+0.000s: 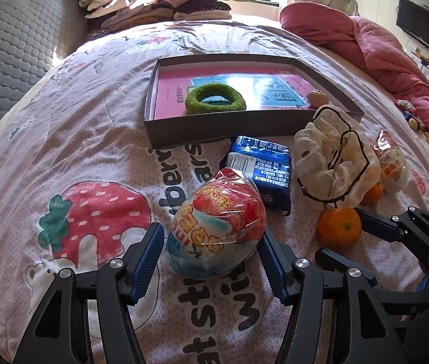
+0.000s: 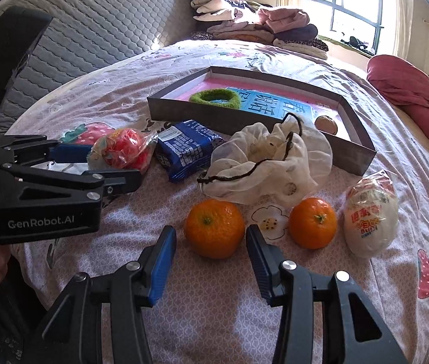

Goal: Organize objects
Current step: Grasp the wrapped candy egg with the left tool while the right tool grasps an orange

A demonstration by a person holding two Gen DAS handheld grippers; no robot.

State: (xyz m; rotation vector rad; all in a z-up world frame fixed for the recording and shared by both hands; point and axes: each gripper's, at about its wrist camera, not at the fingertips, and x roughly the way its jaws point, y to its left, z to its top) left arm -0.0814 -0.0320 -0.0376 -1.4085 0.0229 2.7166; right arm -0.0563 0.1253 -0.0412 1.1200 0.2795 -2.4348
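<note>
A red and blue wrapped egg-shaped snack [image 1: 219, 226] lies on the bed between the jaws of my open left gripper [image 1: 212, 247]; the right pad touches its wrapper. It also shows in the right wrist view [image 2: 122, 150]. My right gripper [image 2: 211, 245] is open around the near side of an orange [image 2: 214, 227], apart from it. A second orange [image 2: 313, 223], a white wrapped egg-shaped snack [image 2: 370, 217], a white drawstring pouch [image 2: 270, 162] and a blue packet [image 2: 187, 150] lie nearby. A shallow grey box [image 1: 202, 129] holds a green hair ring [image 1: 216, 98] and a small brown ball [image 1: 319, 97].
A pile of folded clothes [image 1: 153, 0] sits at the far end of the bed. A pink quilt [image 1: 396, 57] lies along the right side. A grey padded headboard [image 2: 93, 30] stands on the left. Small items [image 1: 411, 118] lie by the quilt.
</note>
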